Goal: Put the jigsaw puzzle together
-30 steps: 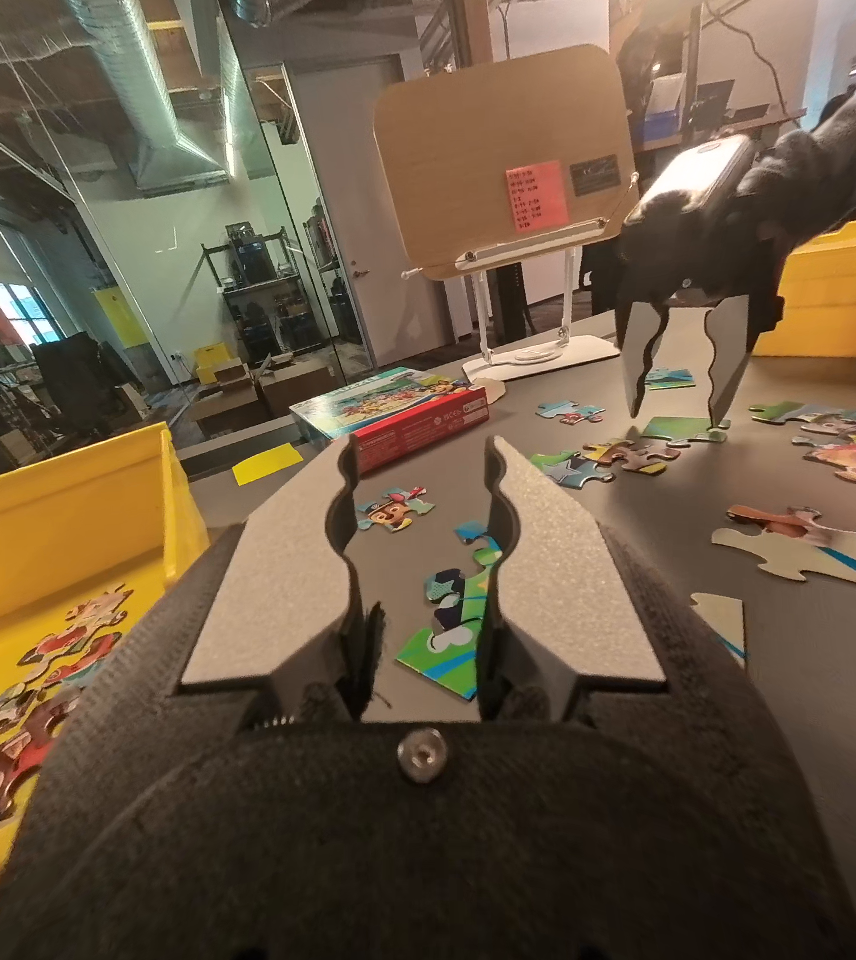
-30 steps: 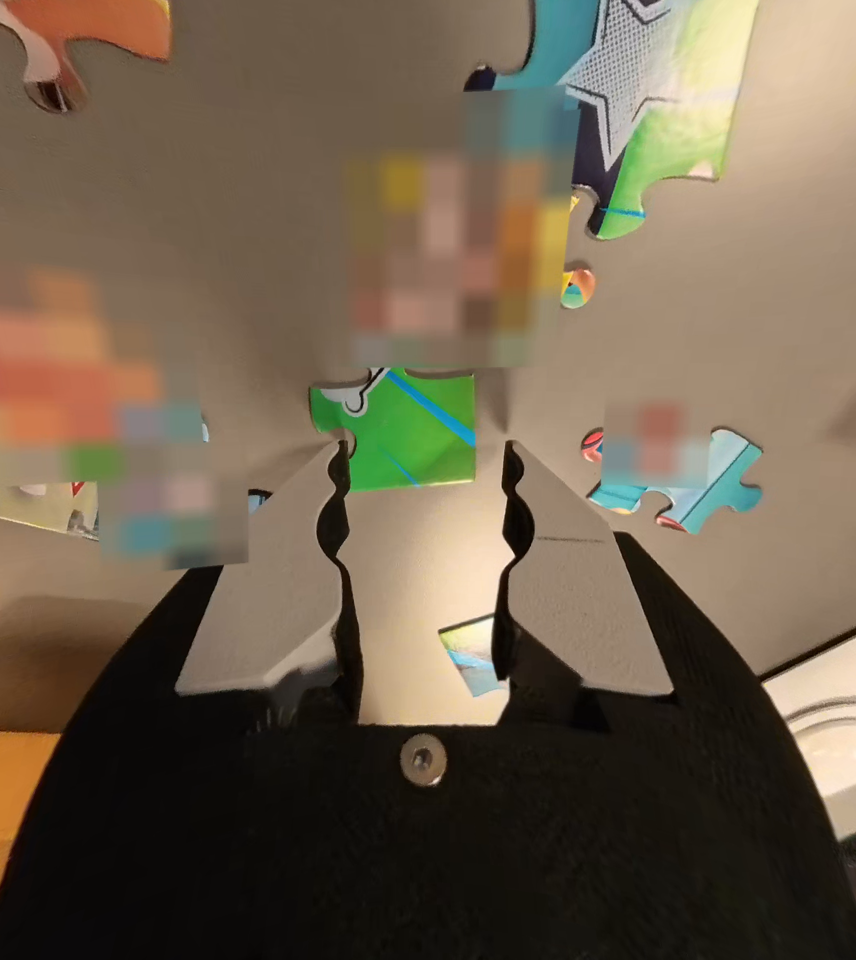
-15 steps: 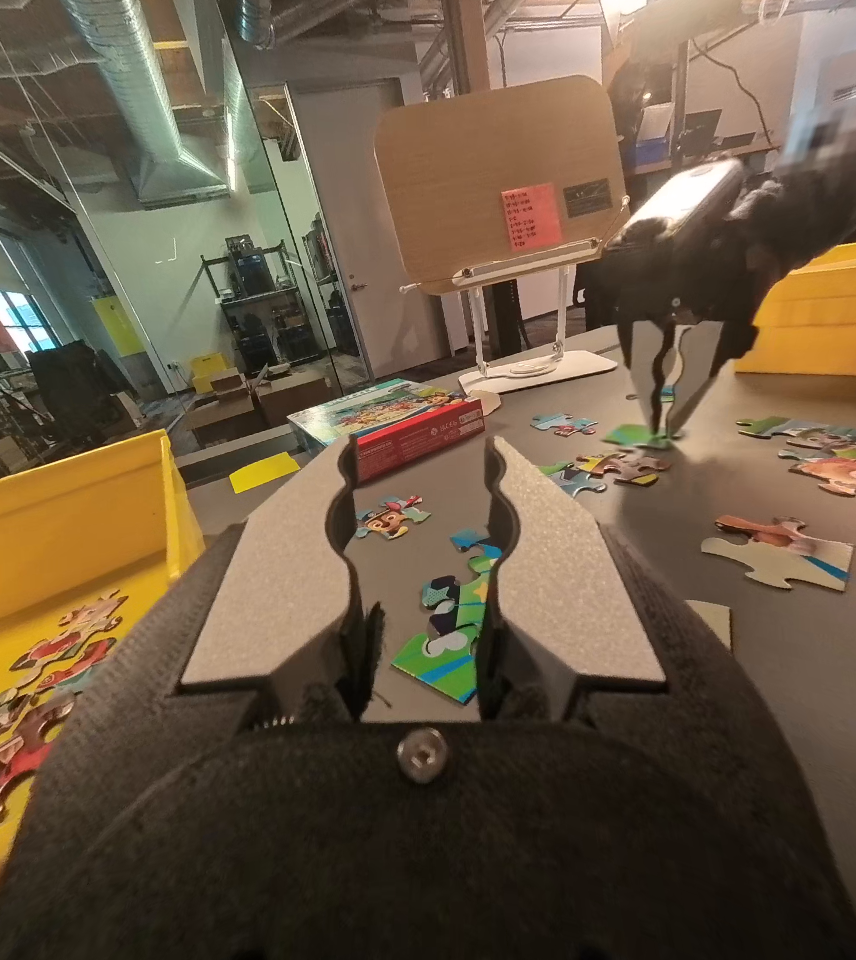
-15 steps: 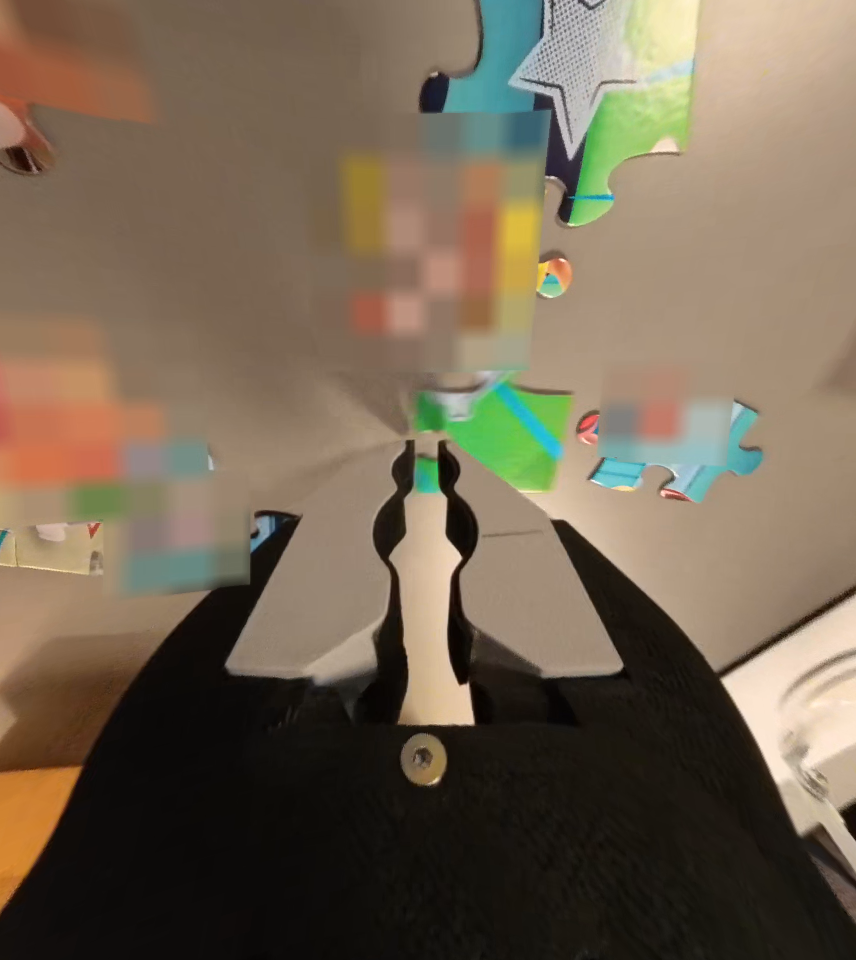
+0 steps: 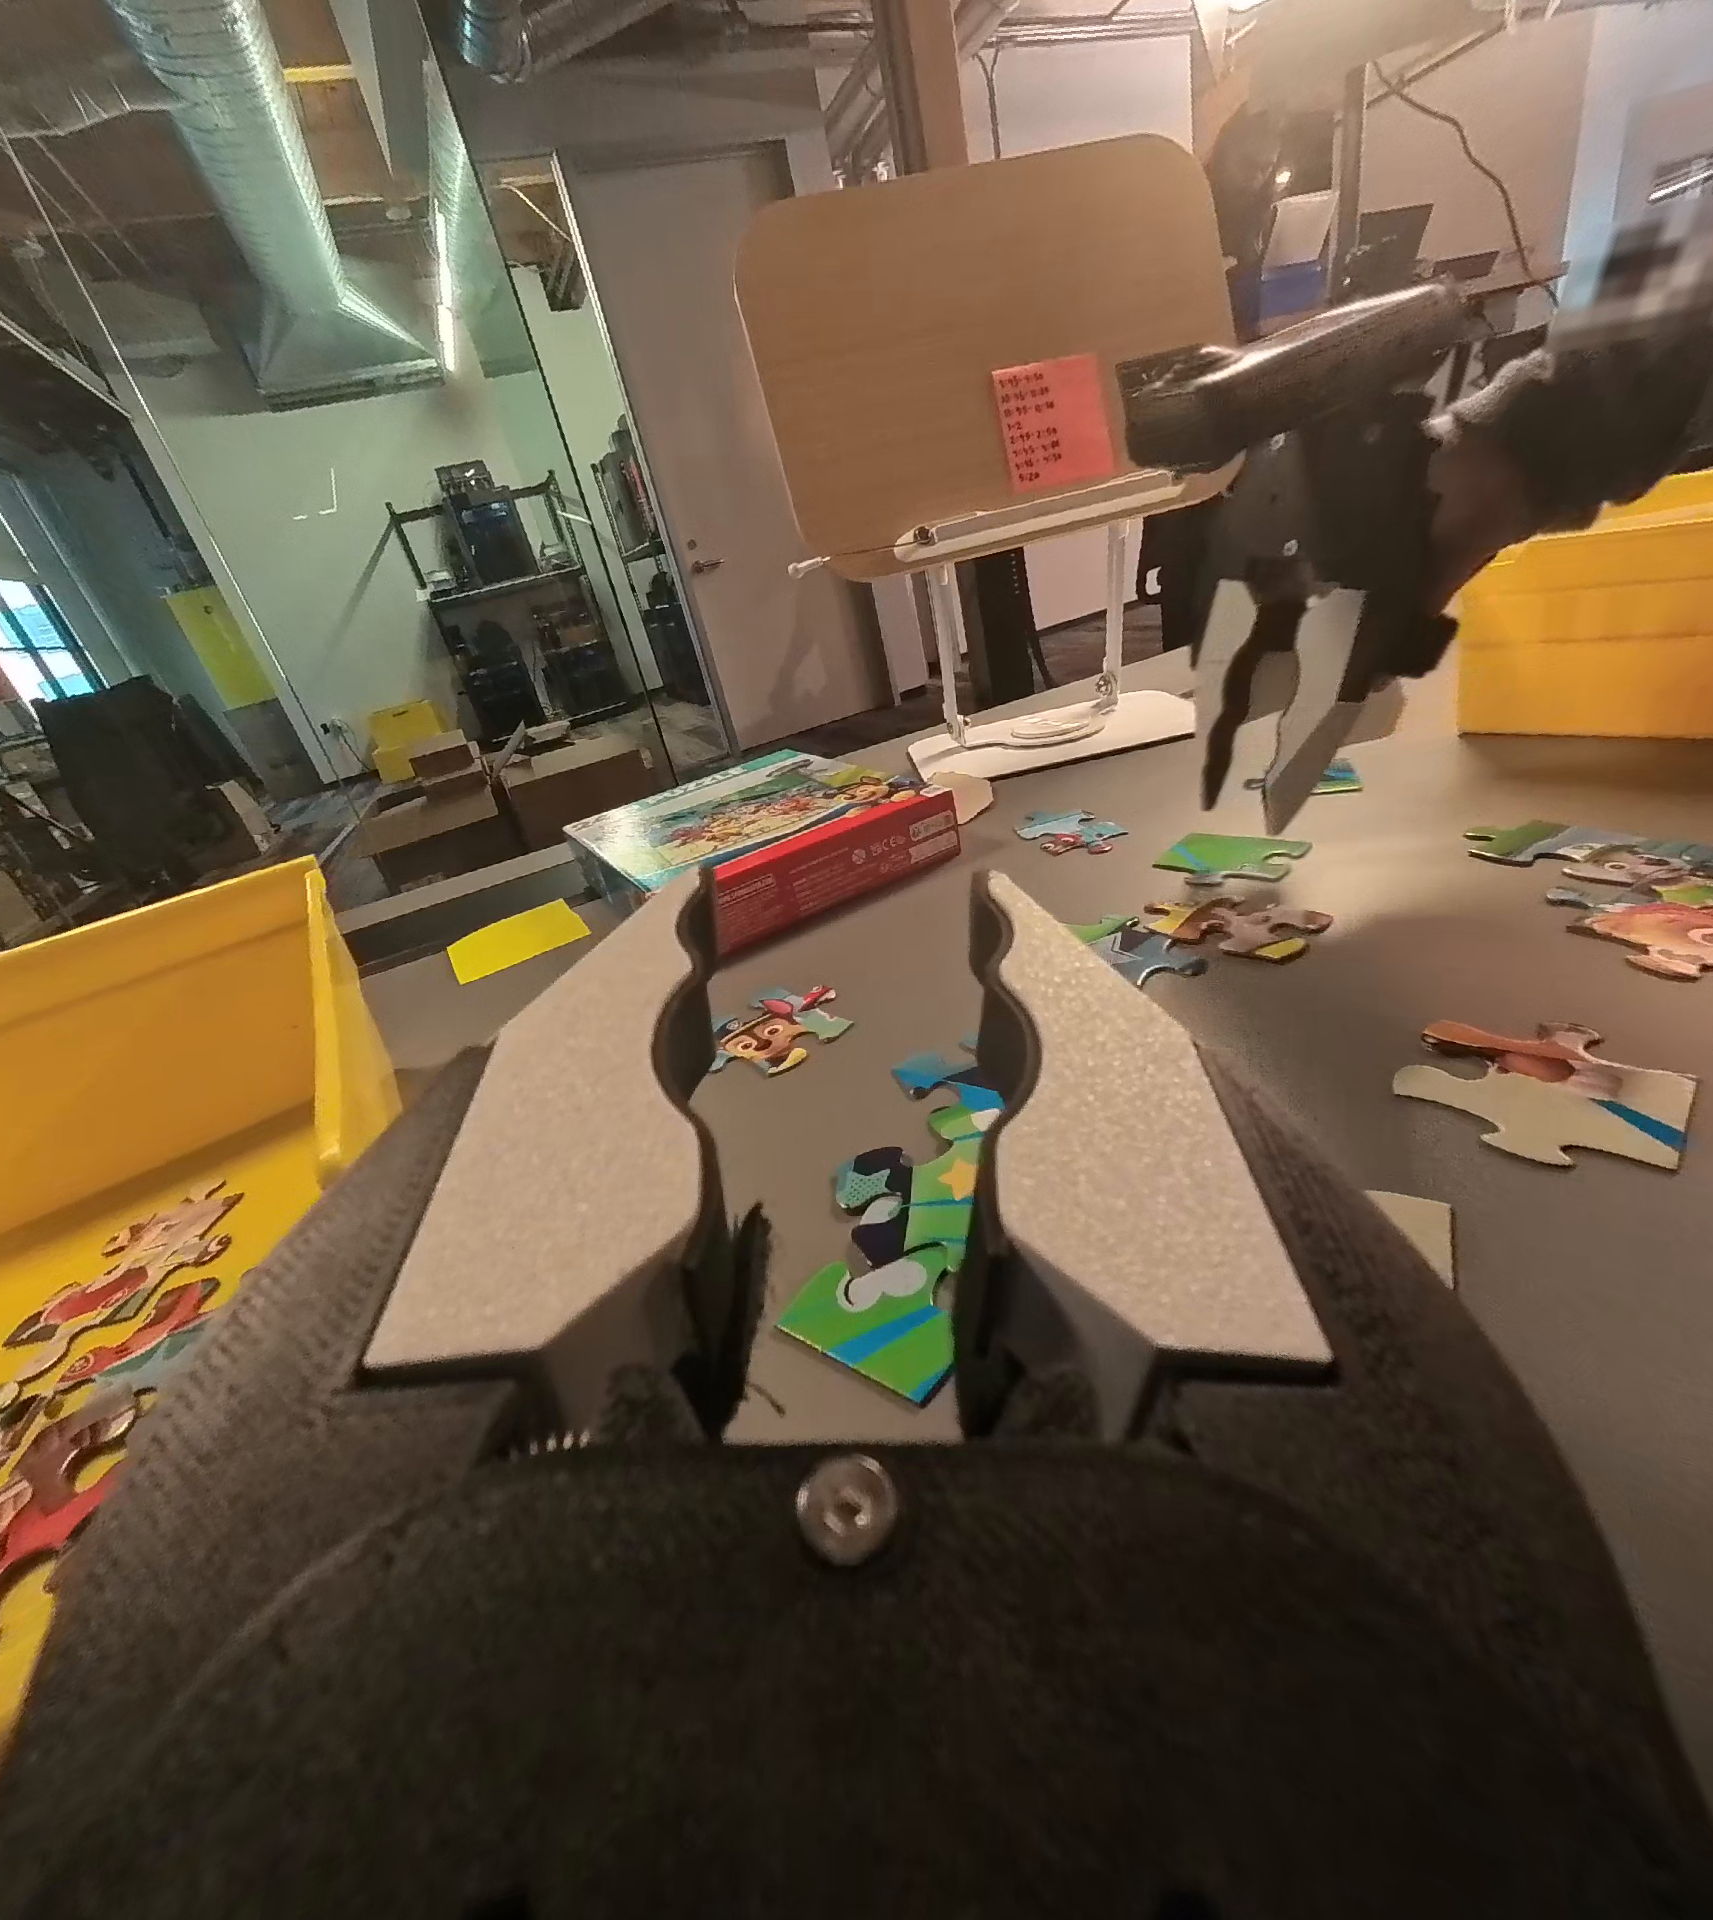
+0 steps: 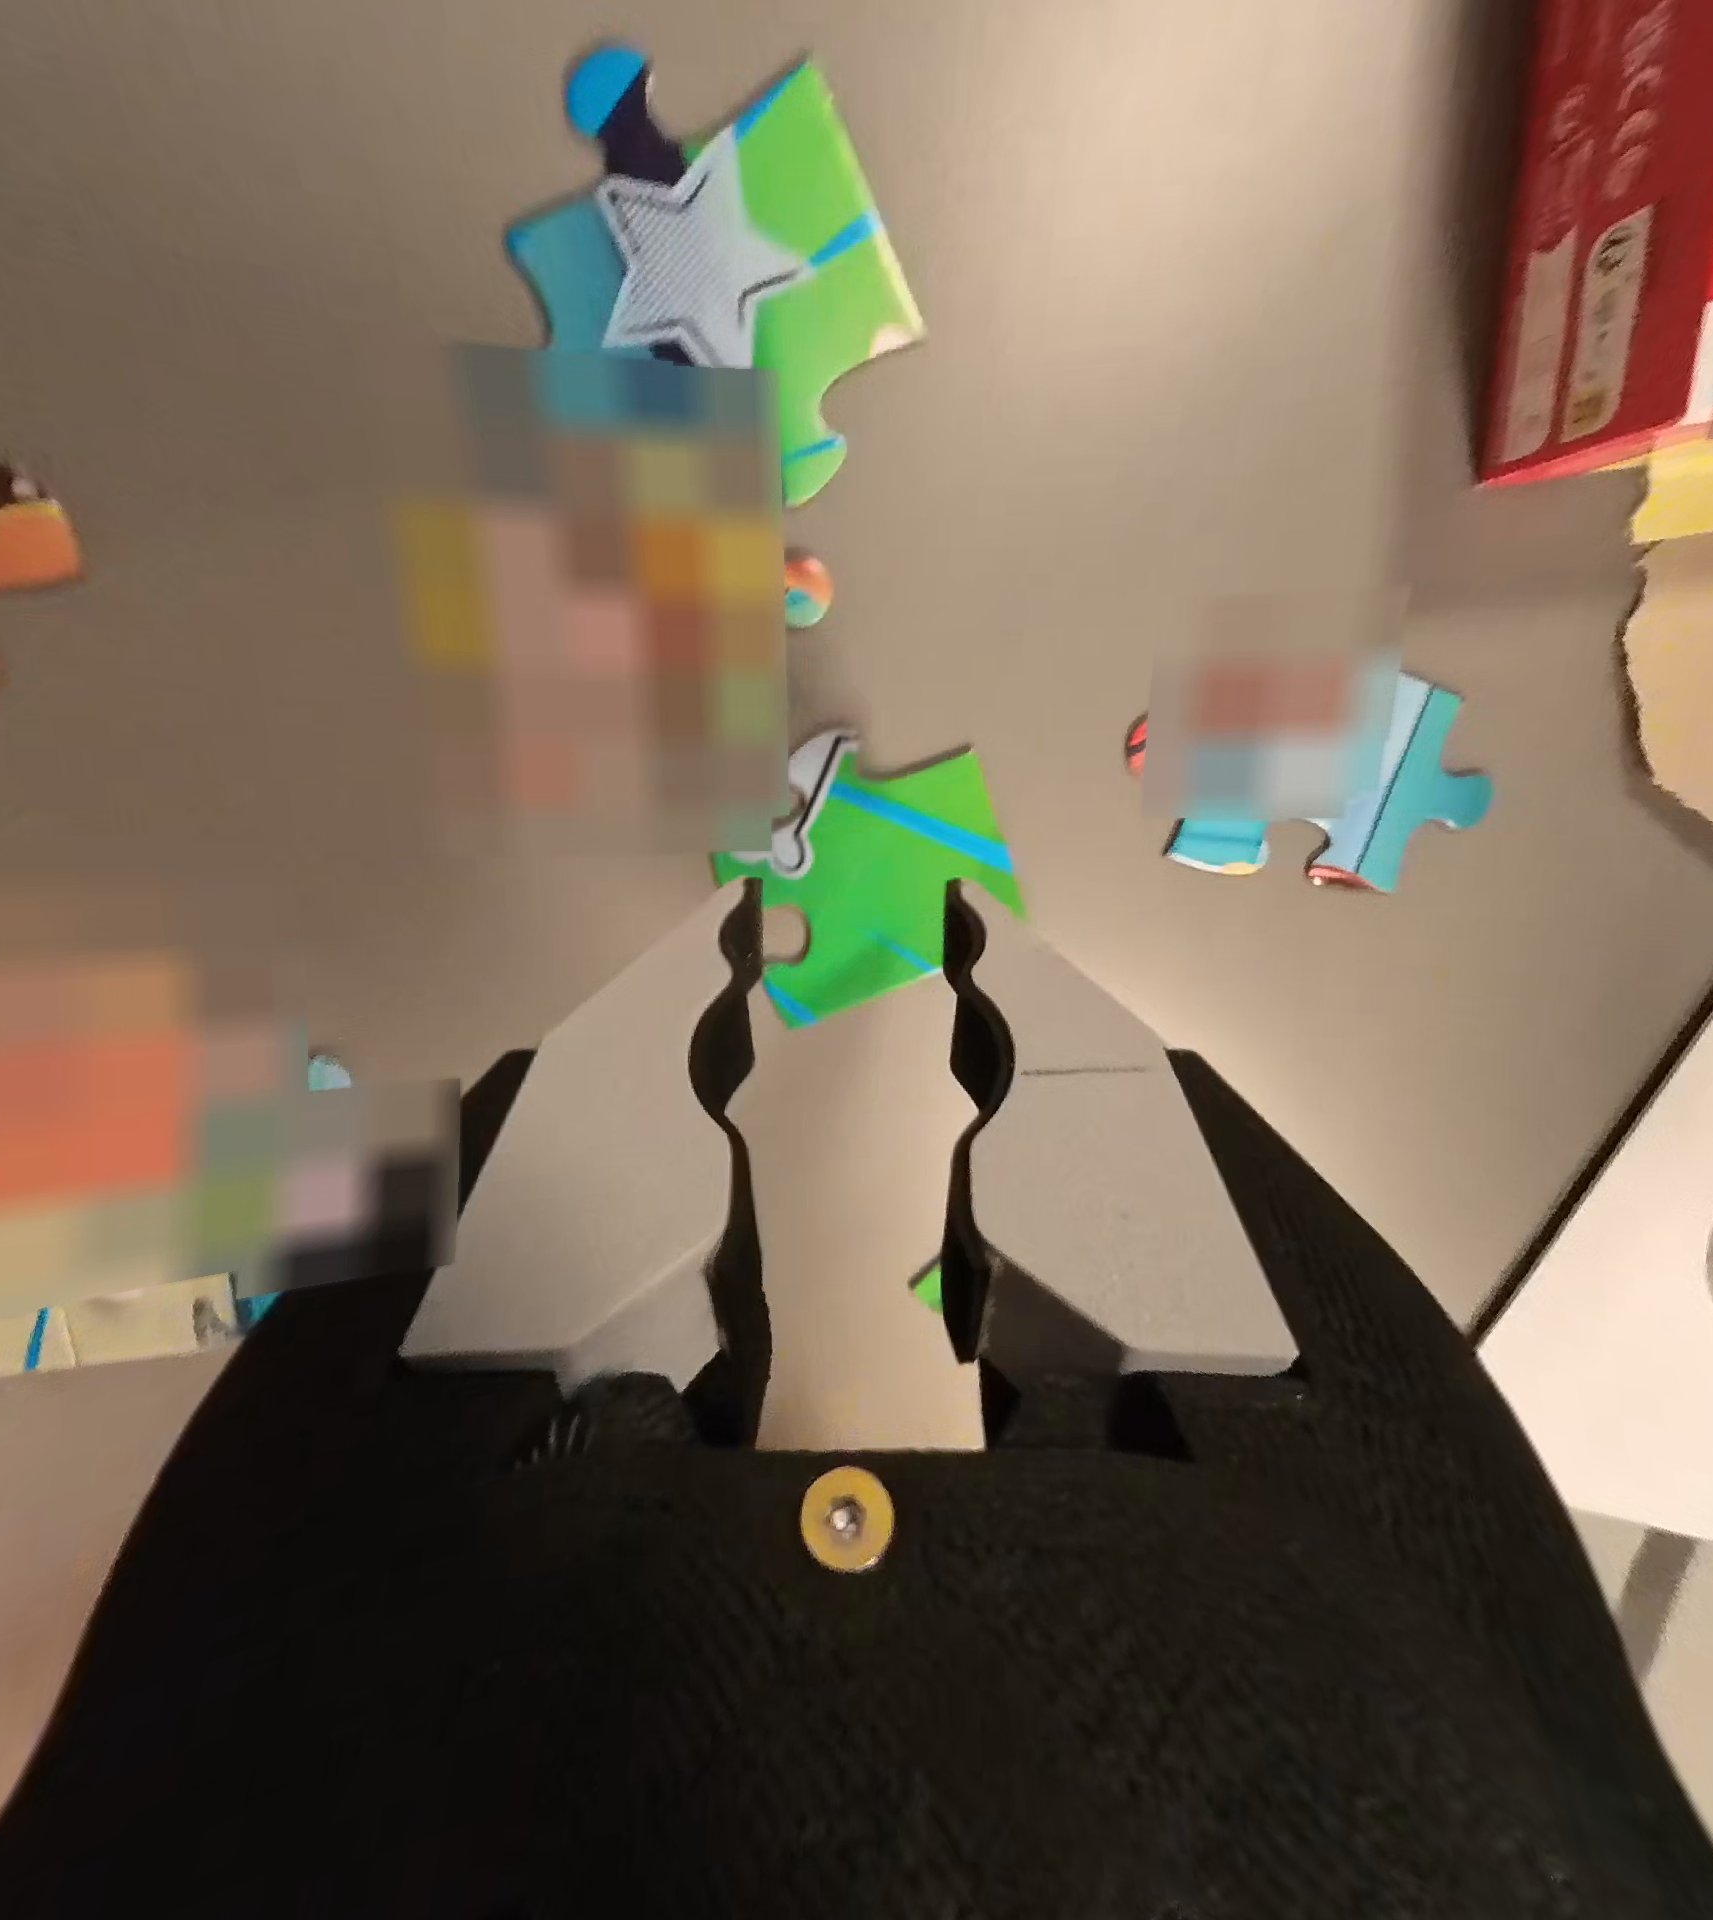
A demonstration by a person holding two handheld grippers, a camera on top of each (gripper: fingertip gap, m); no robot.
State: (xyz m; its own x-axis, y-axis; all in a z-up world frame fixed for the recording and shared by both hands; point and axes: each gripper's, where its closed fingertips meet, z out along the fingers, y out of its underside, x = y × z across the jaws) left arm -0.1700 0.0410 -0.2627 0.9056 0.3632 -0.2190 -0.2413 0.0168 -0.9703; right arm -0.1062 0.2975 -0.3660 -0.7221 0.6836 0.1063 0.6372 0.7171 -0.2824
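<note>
My left gripper (image 5: 844, 894) is open and empty, hovering low over the grey table (image 5: 1247, 1299). A joined green and blue run of puzzle pieces (image 5: 893, 1247) lies flat on the table below its fingers, untouched. My right gripper (image 6: 852, 894) is open. A green puzzle piece with blue stripes (image 6: 873, 862) lies flat on the table under its fingertips, not gripped. In the left wrist view the right gripper (image 5: 1247, 805) hangs tips-down just above that green piece (image 5: 1231, 857).
Several loose puzzle pieces lie scattered on the table, among them a star piece (image 6: 727, 260). The red-sided puzzle box (image 5: 779, 831) lies at the back left. Yellow bins stand at the left (image 5: 52, 1091) and the far right (image 5: 1610, 644). A wooden book stand (image 5: 987, 364) stands behind. My hands' fingertips stand some 30 cm from each other.
My right gripper's jaws closed at the green piece, then opened again and lifted; the piece stayed on the table, turned a little. My left gripper has barely moved.
</note>
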